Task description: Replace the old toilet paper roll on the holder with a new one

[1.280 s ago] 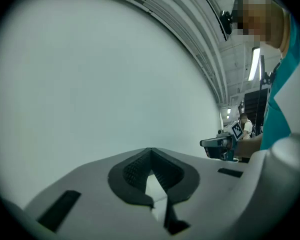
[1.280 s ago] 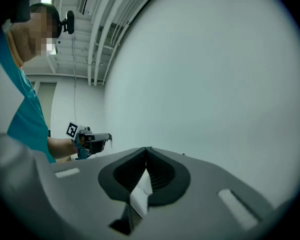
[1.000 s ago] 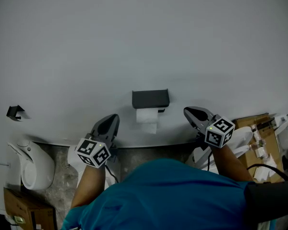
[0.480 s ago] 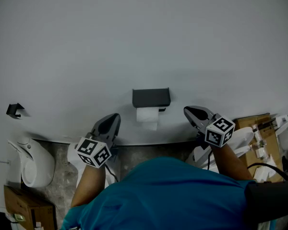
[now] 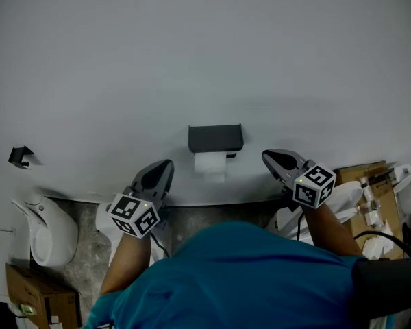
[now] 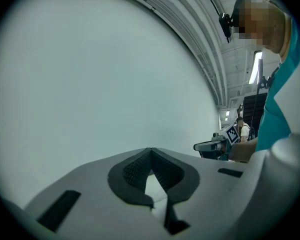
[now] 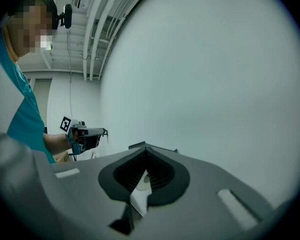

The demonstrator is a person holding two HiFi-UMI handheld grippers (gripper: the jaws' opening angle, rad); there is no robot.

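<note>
I see a roll (image 5: pixel 209 164) hanging under the holder (image 5: pixel 215 139); whether it is old or new, I can't tell. My left gripper (image 5: pixel 161 172) and right gripper (image 5: pixel 273 160) flank the holder, jaws together and empty.

1. The black box-shaped holder (image 5: pixel 215 138) is mounted on the pale grey wall (image 5: pixel 205 46) straight ahead of me, and the white toilet paper roll (image 5: pixel 209 164) sits directly under it.
2. My left gripper (image 5: pixel 163 168) is left of the roll and my right gripper (image 5: pixel 268 159) is right of it. Both are apart from it.
3. A white rounded fixture (image 5: pixel 44 235) stands far left, below a small black wall bracket (image 5: pixel 19 157).
4. A brown cardboard box (image 5: pixel 359 177) lies far right, beyond my right gripper.
</note>
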